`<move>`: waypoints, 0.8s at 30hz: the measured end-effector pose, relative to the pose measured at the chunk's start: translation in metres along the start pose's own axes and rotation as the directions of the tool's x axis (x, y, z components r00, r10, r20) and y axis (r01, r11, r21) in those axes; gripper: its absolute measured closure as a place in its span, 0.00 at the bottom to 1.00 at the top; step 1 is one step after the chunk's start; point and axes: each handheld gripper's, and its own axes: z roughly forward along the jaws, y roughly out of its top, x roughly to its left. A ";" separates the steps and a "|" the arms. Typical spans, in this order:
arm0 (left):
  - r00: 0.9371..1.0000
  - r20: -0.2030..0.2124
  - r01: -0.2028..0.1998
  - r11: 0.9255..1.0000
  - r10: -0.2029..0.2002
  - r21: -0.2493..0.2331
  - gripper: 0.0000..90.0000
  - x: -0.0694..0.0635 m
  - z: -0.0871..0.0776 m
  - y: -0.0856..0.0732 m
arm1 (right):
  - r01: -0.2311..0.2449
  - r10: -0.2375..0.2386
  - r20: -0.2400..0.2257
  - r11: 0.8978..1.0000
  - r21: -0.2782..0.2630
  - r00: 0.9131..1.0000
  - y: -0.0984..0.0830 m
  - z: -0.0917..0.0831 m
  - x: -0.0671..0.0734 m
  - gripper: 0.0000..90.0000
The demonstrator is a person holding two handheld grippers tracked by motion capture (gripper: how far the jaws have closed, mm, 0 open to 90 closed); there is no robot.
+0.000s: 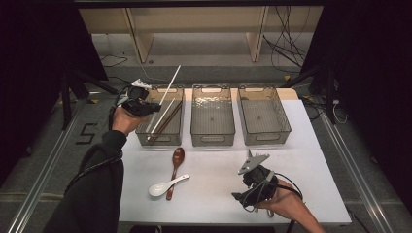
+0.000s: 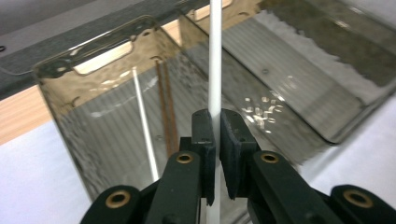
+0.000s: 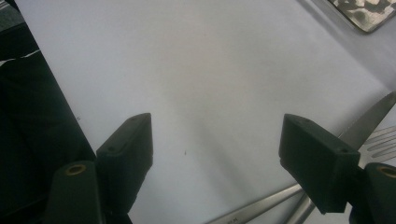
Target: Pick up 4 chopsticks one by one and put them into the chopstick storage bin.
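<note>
Because the left gripper (image 1: 148, 108), at upper left of the high view, pinches the white chopstick (image 1: 170, 86) low over the left bin (image 1: 160, 138), the stick could pivot and miss. At lower right, the right gripper (image 3: 215, 149) gapes wide, empty, probably just clear of metal utensils (image 3: 261, 205).

digit "5" marked on the dark floor (image 1: 86, 133) left of the surface, no other legible text
</note>
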 end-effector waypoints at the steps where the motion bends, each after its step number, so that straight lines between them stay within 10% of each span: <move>1: 1.000 -0.003 0.007 1.000 -0.007 0.000 0.93 0.002 0.001 0.000 | 0.001 -0.001 0.002 1.000 0.001 1.000 0.000 0.000 0.000 0.30; 24: 0.998 -0.050 0.041 0.999 -0.040 0.019 0.93 0.016 0.025 -0.008 | 0.006 -0.006 -0.007 1.000 0.009 1.000 -0.001 0.000 -0.001 0.30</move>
